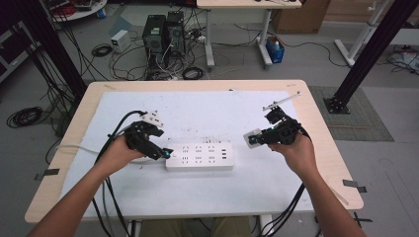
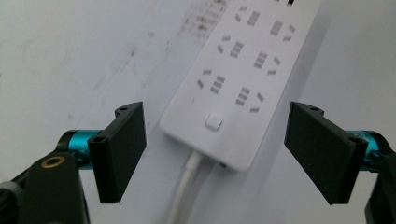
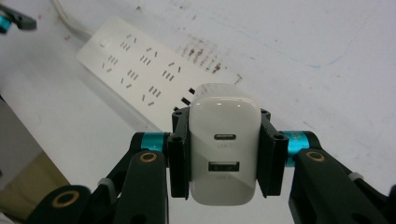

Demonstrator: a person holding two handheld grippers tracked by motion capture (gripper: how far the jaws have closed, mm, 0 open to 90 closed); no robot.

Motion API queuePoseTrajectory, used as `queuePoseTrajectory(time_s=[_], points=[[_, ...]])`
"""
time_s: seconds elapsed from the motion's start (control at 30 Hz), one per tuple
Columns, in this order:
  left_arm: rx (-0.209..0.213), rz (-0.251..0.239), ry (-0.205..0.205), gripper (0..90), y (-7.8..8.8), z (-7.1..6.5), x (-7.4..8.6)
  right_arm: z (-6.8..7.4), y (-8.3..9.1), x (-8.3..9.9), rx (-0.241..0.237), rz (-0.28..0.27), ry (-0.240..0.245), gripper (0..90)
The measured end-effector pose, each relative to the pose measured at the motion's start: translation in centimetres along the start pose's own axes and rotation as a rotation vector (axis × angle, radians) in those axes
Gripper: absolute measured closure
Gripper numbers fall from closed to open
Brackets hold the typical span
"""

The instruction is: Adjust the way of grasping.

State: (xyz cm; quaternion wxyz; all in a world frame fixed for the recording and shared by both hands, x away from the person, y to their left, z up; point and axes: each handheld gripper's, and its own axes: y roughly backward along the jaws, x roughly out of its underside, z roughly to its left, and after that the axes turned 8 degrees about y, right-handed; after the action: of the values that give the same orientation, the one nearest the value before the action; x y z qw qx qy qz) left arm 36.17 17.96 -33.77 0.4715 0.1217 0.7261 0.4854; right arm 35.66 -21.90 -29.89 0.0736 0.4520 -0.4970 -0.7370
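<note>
A white power strip (image 1: pixel 199 157) with several sockets lies flat in the middle of the white mat. Its white cord (image 2: pixel 186 191) leaves the left end. My left gripper (image 1: pixel 167 152) hovers at that cord end, open, its jaws standing either side of the strip's switch end (image 2: pixel 214 122) without touching. My right gripper (image 1: pixel 253 139) is shut on a white USB charger (image 3: pixel 224 150), held above the mat to the right of the power strip (image 3: pixel 140 74). The charger's two ports face the right gripper view camera.
The white mat (image 1: pixel 197 113) covers most of the wooden table (image 1: pixel 326 148). A small white plug block (image 1: pixel 153 117) lies at the back left of the strip. A thin metal bar (image 1: pixel 281 101) rests at the back right. Cables hang off the table's near edge.
</note>
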Motion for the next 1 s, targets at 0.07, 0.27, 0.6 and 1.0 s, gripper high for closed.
queuePoseTrajectory(time_s=[0.07, 0.27, 0.6, 1.0], points=[[-0.001, 0.049, -0.001, 21.0, 0.6, 0.4, 0.2, 0.0, 0.5, -0.4, 0.007, 0.045, 0.029, 62.4], [-0.010, 0.154, -0.012, 21.0, 2.1, 1.3, 0.4, -0.1, 1.8, -1.0, 0.028, 0.136, 0.087, 62.4], [-0.019, 0.266, -0.046, 21.0, 3.4, 2.8, 0.6, 0.0, 3.0, -2.0, 0.106, 0.269, 0.176, 62.4], [-0.017, 0.259, -0.086, 20.9, 3.6, 2.7, 1.6, -0.5, 2.9, -2.1, 0.102, 0.337, 0.175, 62.3]])
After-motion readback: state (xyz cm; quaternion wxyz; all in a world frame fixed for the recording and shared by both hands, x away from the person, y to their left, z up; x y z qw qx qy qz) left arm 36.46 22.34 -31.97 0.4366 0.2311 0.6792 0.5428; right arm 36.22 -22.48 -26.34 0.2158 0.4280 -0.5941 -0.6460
